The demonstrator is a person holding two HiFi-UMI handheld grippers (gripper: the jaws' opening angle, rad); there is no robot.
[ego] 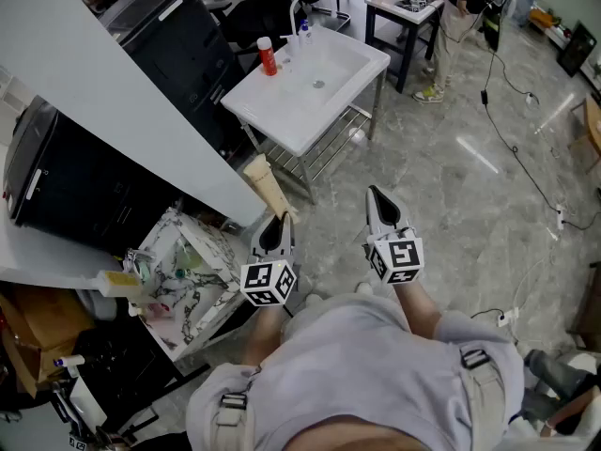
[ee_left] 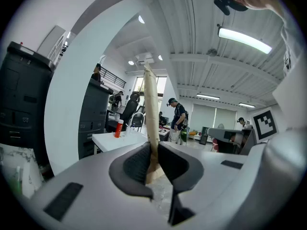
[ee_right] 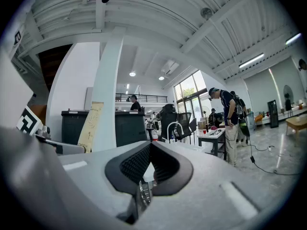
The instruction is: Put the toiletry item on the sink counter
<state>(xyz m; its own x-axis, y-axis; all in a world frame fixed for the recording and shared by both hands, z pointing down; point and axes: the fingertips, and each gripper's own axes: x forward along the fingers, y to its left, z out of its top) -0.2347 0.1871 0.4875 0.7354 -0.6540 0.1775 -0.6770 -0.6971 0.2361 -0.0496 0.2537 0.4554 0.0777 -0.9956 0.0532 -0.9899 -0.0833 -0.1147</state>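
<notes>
1. Left gripper [ego: 279, 222], lower centre-left of the head view: fingers closed on the toiletry item [ego: 267, 184], a long tan carton. The left gripper view shows the left gripper [ee_left: 153, 152] with both pads pressed on the carton's lower end, and the toiletry item [ee_left: 151, 109] rising out of them.
2. Long axis of the carton: runs up and away from the fingers, tipped slightly towards the frame's left in the head view. Free end points roughly at the target.
3. White sink desk [ego: 272, 92], upper centre of the head view, well apart from the carton and straight beyond it. A red bottle [ego: 268, 56] stands on its far left rim.
4. Judgement: the left gripper is both the holder and the nearer one. The move is a forward carry, then laying the carton on the flat rim, not in the basin.
5. Right gripper [ego: 373, 193], just right of centre: fingers closed together on nothing, as the right gripper view confirms [ee_right: 149, 164].
</notes>
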